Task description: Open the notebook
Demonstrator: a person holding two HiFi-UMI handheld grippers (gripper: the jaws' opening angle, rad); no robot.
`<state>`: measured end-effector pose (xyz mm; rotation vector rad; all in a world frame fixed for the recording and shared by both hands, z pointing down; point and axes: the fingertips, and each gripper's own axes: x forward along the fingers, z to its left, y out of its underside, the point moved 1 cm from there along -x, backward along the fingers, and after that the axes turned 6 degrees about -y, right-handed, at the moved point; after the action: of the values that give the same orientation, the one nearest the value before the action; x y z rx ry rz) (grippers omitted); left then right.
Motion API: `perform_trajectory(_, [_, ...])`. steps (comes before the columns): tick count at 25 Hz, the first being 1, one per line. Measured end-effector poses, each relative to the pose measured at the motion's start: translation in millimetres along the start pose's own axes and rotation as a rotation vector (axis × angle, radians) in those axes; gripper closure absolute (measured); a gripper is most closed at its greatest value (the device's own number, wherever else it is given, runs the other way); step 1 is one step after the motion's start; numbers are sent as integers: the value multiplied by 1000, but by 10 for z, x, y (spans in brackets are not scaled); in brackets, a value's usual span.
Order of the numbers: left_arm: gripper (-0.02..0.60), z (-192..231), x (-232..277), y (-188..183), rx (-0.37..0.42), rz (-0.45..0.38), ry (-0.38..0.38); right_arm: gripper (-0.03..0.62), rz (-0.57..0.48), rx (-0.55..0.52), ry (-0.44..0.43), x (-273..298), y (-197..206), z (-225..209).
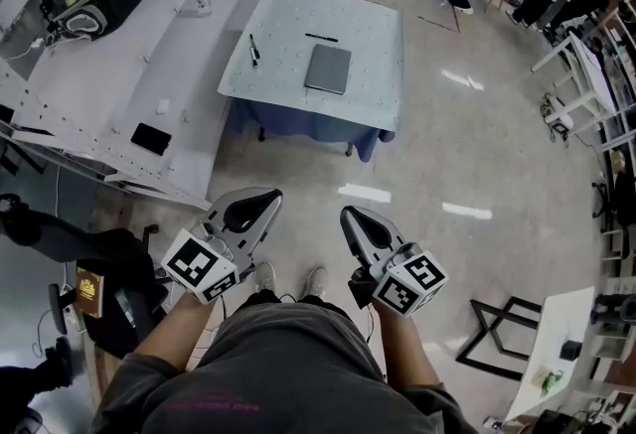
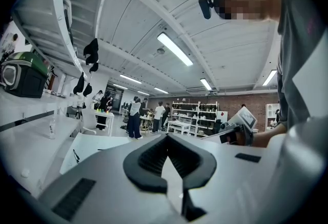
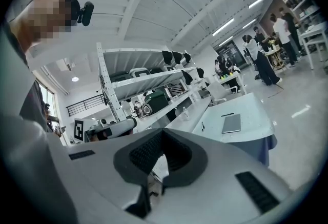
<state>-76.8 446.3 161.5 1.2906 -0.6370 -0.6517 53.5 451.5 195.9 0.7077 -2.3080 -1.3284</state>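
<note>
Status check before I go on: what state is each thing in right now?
notebook: closed, flat on the table.
left gripper: shut, empty, away from the table.
right gripper: shut, empty, away from the table.
pen beyond the notebook: lying flat.
pen left of the notebook: lying flat.

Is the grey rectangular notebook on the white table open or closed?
Closed: the grey rectangular notebook lies flat, showing only its cover, no pages.
</note>
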Motion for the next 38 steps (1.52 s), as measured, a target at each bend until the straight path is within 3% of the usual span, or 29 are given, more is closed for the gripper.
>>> perform_trajectory(13, [575,45,49,14,5,3,4,591,-5,17,10,26,20,-74])
perform_trajectory(25, [499,32,137,20,15,8,9,591,-3,18,10,26,-19,-147])
perform_trajectory(38, [431,-31,238,54,26,16,-35,591,7,20,-5,-69,-41,-254])
